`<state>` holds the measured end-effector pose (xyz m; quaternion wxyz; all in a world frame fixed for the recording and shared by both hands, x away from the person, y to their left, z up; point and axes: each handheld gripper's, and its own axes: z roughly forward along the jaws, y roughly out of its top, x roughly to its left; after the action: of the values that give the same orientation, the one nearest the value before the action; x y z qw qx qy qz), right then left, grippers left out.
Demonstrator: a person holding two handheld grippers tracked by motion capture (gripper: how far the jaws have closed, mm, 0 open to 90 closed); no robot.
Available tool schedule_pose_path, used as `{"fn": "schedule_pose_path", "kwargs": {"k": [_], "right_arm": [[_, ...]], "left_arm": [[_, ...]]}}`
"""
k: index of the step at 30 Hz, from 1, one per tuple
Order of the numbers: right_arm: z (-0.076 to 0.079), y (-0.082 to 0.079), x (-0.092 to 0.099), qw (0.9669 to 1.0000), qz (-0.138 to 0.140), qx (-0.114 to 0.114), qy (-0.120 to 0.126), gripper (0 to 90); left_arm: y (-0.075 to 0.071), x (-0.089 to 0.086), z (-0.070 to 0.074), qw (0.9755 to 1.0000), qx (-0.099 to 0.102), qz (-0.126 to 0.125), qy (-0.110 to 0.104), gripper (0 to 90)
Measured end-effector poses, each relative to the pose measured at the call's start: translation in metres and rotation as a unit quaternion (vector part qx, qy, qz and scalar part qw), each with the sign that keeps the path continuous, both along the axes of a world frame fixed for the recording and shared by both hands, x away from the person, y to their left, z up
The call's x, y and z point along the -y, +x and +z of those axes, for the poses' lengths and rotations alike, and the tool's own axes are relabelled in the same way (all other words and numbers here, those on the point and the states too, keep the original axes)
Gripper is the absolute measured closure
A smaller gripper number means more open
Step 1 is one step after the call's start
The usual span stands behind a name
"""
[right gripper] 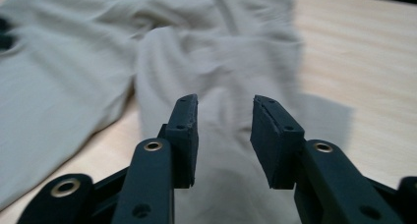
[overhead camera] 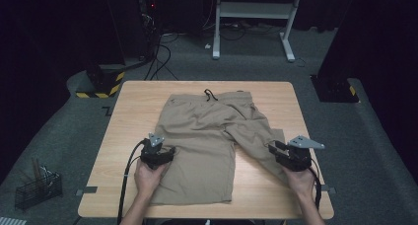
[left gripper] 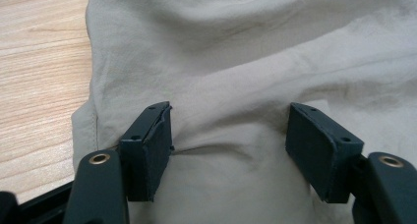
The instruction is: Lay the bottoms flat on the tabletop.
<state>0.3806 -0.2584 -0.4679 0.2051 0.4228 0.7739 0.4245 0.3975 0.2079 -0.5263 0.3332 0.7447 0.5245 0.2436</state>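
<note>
Over shorts (right gripper: 221,62), right gripper (right gripper: 224,135) half-open, empty.

Bare table (overhead camera: 133,94) strips left, right and beyond shorts (overhead camera: 207,136) give free passage; shorts cover table middle; nothing else stands there.

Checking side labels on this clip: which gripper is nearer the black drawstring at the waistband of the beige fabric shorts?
Left. The left gripper sits on the near-left leg, below the black drawstring. The right gripper sits farther off, at the right leg's end.
</note>
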Motion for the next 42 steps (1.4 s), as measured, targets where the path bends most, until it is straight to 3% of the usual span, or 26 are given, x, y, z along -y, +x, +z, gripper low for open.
{"fn": "schedule_pose_path", "kwargs": {"k": [7, 10, 14, 15, 18, 20, 21, 26, 31, 34, 37, 39, 42], "right_arm": [[-0.027, -0.019, -0.021, 0.9975, 0.045, -0.035, -0.041, 68.4], [-0.036, -0.023, -0.028, 0.9967, 0.047, -0.039, -0.054, 61.5], [-0.042, -0.024, -0.032, 0.9959, 0.030, -0.029, -0.081, 51.8], [-0.044, -0.022, -0.032, 0.9949, 0.025, -0.032, -0.092, 52.5], [-0.049, -0.019, -0.033, 0.9922, 0.025, -0.029, -0.119, 76.5], [-0.046, -0.017, -0.030, 0.9931, 0.023, -0.021, -0.113, 87.7], [-0.043, -0.015, -0.028, 0.9937, 0.018, -0.011, -0.110, 88.8], [-0.020, -0.001, -0.011, 0.9953, -0.020, 0.021, -0.092, 89.7], [-0.005, 0.022, 0.005, 0.9941, -0.061, 0.034, -0.083, 89.7], [-0.005, 0.040, 0.011, 0.9920, -0.091, 0.031, -0.082, 89.6], [-0.017, 0.058, 0.014, 0.9903, -0.110, 0.001, -0.085, 89.5], [-0.032, 0.068, 0.012, 0.9894, -0.109, -0.034, -0.090, 88.8], [-0.036, 0.066, 0.009, 0.9908, -0.100, -0.046, -0.079, 83.4]], "left_arm": [[0.000, 0.000, 0.000, 1.0000, 0.000, 0.000, 0.000, 34.1], [0.000, 0.000, 0.000, 1.0000, 0.000, 0.000, 0.000, 34.1], [0.000, 0.000, 0.000, 1.0000, 0.001, 0.001, -0.002, 34.0], [0.000, 0.000, 0.000, 1.0000, 0.001, 0.001, -0.001, 34.0], [0.000, 0.000, 0.000, 1.0000, 0.000, 0.000, 0.000, 34.1], [0.000, 0.000, 0.000, 1.0000, 0.000, 0.000, 0.000, 34.1], [0.000, 0.000, 0.000, 1.0000, 0.000, 0.000, 0.000, 34.0], [0.000, 0.000, 0.000, 1.0000, 0.001, 0.001, -0.002, 34.0], [0.000, 0.000, 0.000, 1.0000, 0.001, 0.001, -0.002, 34.0], [0.000, 0.000, 0.000, 1.0000, 0.001, 0.001, -0.002, 34.1], [0.000, 0.000, 0.000, 1.0000, 0.001, 0.001, -0.002, 34.1], [0.000, 0.000, 0.000, 1.0000, 0.001, 0.001, -0.002, 34.0], [0.000, 0.000, 0.000, 1.0000, 0.001, 0.001, -0.002, 34.0]]}}
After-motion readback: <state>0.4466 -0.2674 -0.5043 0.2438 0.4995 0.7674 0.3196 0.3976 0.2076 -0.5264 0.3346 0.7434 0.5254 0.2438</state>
